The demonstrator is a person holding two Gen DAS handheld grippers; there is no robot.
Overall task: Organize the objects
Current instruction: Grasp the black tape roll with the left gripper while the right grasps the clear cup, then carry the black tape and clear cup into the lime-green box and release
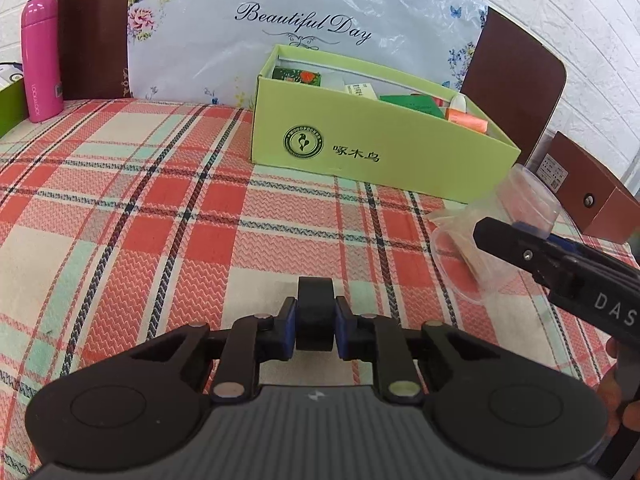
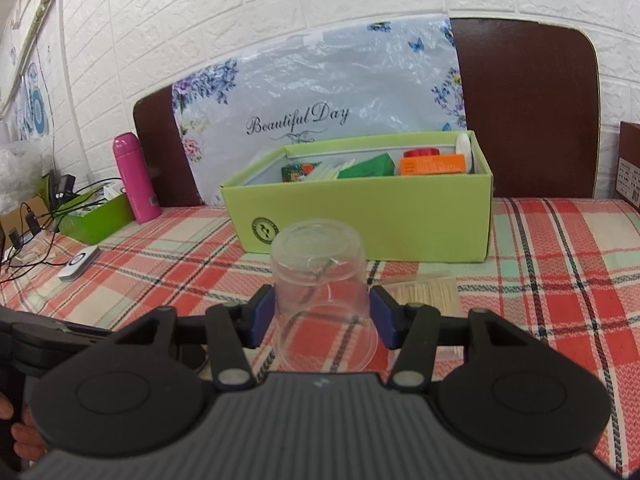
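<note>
"Beautiful Day" on the floral plastic bag (image 1: 304, 20), "DAS" on the right gripper (image 1: 516, 240), "啄木鸟" on the green box (image 1: 356, 152)

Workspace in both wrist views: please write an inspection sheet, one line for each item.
Surface: plaid cloth, bare in front.
Job's things: green box open, packets inside; clear cup; black roll.
Clutter: pink bottle, toothpick pack, white remote.
Grippers: left gripper shut on the black roll; right gripper shut on the clear cup.
Cables: black cables at far left.
Surroundings: white brick wall, floral bag.
</note>
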